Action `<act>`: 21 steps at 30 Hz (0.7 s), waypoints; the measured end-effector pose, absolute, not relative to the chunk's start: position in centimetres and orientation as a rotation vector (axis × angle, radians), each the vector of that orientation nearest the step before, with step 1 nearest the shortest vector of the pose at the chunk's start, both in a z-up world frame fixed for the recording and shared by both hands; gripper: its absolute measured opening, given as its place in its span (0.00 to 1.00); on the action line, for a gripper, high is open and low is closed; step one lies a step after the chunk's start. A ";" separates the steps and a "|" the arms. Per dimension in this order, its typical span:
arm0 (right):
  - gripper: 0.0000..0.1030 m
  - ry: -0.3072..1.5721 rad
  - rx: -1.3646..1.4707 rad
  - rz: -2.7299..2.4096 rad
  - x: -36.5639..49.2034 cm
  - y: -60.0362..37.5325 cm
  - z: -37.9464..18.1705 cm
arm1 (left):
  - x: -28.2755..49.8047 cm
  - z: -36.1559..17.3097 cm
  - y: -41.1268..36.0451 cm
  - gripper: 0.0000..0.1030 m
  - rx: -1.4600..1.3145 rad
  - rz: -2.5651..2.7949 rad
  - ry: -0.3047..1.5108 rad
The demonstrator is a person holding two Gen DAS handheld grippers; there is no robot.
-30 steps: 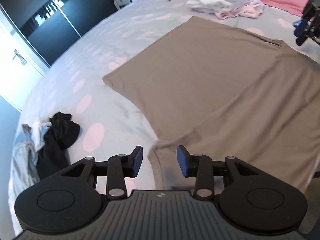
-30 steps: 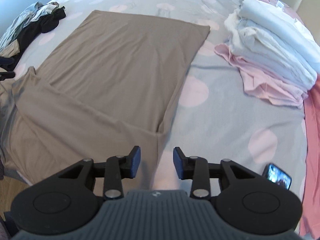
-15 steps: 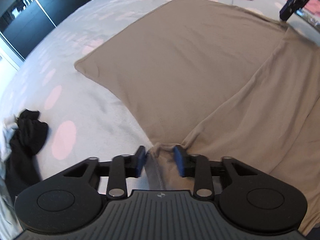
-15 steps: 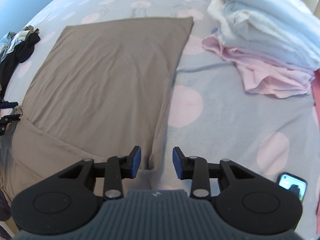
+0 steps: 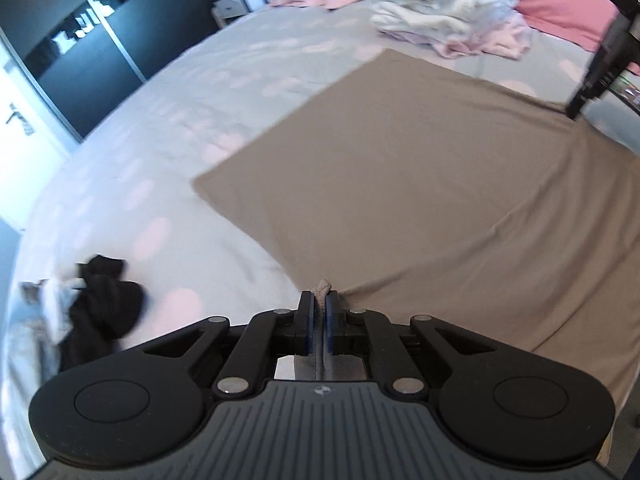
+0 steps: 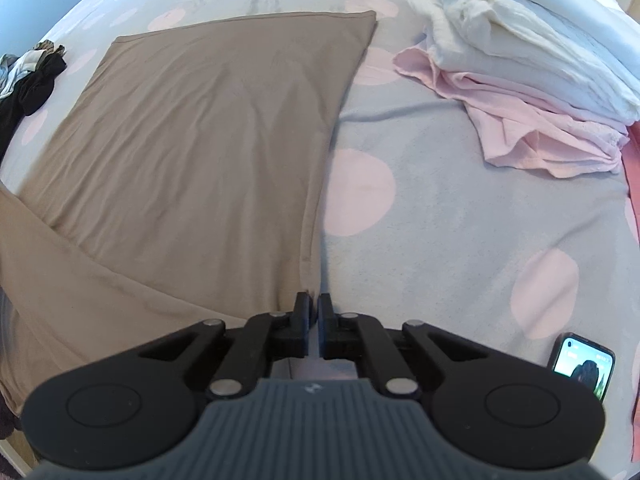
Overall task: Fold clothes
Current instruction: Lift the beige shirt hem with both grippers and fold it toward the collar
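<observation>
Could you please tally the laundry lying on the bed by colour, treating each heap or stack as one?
Taupe: 1, the taupe garment spread flat
White: 1, the white stack
Pink: 1, the pink garment under that stack
Black and pale mix: 1, the dark heap
Total: 4

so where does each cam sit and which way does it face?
Left wrist: on the left tool, angled down across the bed; own black fingers pinch the spread taupe cloth garment; the right tool shows top right.
Right wrist: on the right tool, angled down along the garment's right edge; own fingers shut at that edge.
Shared: the garment, folded white-and-pink laundry stack, black clothes heap, grey pink-dotted bedsheet.
</observation>
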State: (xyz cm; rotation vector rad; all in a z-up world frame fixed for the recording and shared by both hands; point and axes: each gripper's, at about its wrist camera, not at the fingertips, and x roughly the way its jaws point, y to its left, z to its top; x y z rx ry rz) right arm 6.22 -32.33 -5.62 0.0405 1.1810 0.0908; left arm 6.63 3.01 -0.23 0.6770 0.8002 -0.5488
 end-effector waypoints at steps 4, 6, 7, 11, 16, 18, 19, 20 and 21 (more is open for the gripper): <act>0.05 1.182 0.049 0.086 6.0 -32.8 -5.8 | 6.9 -0.3 2.7 0.04 0.715 -0.531 0.819; 0.05 1.181 0.058 0.085 5.9 -33.0 -5.9 | 7.0 -0.4 2.5 0.04 0.720 -0.525 0.816; 0.05 1.179 0.061 0.084 5.8 -33.1 -6.0 | 7.2 -0.4 2.3 0.03 0.724 -0.520 0.815; 0.05 1.182 0.108 0.082 5.7 -33.7 -6.2 | 8.4 0.4 0.7 0.04 0.778 -0.520 0.787; 0.04 1.181 0.160 0.088 5.5 -34.4 -6.2 | 11.8 2.5 -2.5 0.04 0.818 -0.525 0.730; 0.04 1.183 0.165 0.090 5.5 -34.6 -6.2 | 13.5 3.5 -4.1 0.03 0.827 -0.533 0.700; 0.04 1.184 0.164 0.090 5.5 -34.6 -6.2 | 14.5 4.0 -5.0 0.03 0.832 -0.537 0.687; 0.04 1.184 0.161 0.091 5.5 -34.6 -6.2 | 15.4 4.4 -6.0 0.03 0.838 -0.543 0.676; 0.04 1.184 0.158 0.091 5.5 -34.6 -6.2 | 16.4 4.8 -7.1 0.03 0.849 -0.550 0.663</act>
